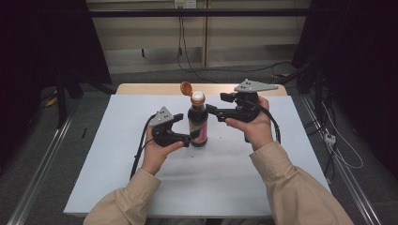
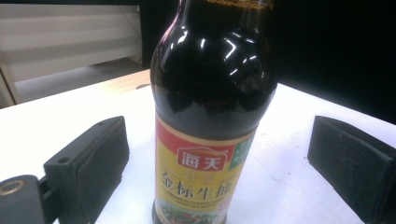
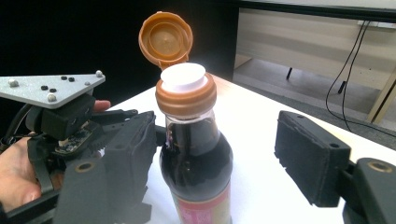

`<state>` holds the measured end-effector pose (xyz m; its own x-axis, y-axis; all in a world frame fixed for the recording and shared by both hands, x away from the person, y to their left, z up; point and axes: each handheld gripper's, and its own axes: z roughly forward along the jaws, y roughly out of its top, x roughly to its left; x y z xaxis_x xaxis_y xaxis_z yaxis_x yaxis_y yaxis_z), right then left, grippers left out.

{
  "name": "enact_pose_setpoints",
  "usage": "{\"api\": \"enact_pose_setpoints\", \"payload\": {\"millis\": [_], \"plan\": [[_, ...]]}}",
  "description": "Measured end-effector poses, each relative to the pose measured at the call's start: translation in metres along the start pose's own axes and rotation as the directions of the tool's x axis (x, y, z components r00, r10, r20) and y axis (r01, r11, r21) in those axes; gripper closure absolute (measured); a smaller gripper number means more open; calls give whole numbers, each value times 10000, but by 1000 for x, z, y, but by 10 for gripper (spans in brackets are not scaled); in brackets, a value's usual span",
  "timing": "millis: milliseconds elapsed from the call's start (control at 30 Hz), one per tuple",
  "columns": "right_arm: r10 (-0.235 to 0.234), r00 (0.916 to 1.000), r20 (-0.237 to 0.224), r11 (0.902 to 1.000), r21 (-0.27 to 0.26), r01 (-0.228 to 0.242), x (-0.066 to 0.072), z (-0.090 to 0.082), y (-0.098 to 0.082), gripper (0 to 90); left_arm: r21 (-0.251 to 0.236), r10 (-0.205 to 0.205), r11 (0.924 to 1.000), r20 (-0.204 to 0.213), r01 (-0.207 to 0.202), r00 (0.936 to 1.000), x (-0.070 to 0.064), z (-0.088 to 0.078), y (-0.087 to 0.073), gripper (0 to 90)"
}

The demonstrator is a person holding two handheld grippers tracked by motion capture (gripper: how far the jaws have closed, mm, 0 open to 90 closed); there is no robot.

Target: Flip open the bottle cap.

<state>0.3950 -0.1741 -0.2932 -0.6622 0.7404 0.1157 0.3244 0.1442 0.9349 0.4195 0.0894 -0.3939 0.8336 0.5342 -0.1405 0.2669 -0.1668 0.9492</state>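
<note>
A dark soy sauce bottle [image 1: 198, 124] [image 2: 210, 93] [image 3: 196, 158] with a yellow and red label stands upright on the white table [image 1: 234, 178]. Its orange flip lid [image 1: 186, 87] [image 3: 166, 39] is hinged back, so the white spout [image 3: 183, 77] is bare. My left gripper [image 1: 185, 127] [image 2: 224, 154] is open around the bottle's lower body, with a gap at each pad. From the other side my right gripper [image 1: 217, 104] [image 3: 222, 154] stands open at shoulder height, one pad [image 3: 135, 149] close beside the glass and the other well off it.
A strip of wooden tabletop [image 1: 141, 88] shows beyond the white sheet. Cables [image 1: 185, 56] run across the floor behind the table, and metal rails [image 1: 42, 164] lie along both sides. Dark curtains hang at left and right.
</note>
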Motion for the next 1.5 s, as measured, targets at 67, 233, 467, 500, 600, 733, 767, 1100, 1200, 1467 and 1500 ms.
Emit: {"api": "enact_pose_setpoints", "payload": {"millis": [67,233,467,500,600,733,767,1100,1200,1467,1500], "plan": [[-53,10000,-39,10000,-41,53,0,-2,-2,290,-7,35,10000,40,-35,10000,-1,-3,1,46],[-174,9998,-7,9998,-9,174,0,-8,-10,276,-100,207,9997,-32,-207,9998,-4,-13,1,36],[-257,9996,-97,9997,45,258,0,-13,-24,251,-50,11,10000,-151,-12,9999,2,-29,-3,31],[-268,9995,-152,9996,46,269,0,-13,-26,246,-1,25,10000,-162,-25,9999,3,-31,-3,26],[-321,9994,-99,9994,141,323,-1,-16,-33,240,62,115,9999,-175,-114,9998,4,-39,-2,20],[-125,9999,-107,9999,39,125,-4,-20,-43,239,172,262,9995,-281,-258,9993,3,-48,-3,1],[-113,9999,-74,9999,32,113,-5,-21,-45,239,95,314,9995,-280,-311,9991,3,-49,-5,1],[154,9999,-4,9999,-55,-154,-14,-27,-61,236,222,103,9997,-280,-97,9996,7,-60,-13,1],[83,9999,-62,9999,-78,-84,-13,-29,-65,234,257,141,9996,-368,-132,9992,9,-65,-16,2],[17,9999,-135,10000,76,-16,-11,-31,-79,229,373,117,9993,-480,-99,9988,13,-78,-22,2],[27,9999,-111,9999,119,-26,-12,-31,-81,227,406,232,9990,-507,-212,9984,14,-80,-22,2]]}}
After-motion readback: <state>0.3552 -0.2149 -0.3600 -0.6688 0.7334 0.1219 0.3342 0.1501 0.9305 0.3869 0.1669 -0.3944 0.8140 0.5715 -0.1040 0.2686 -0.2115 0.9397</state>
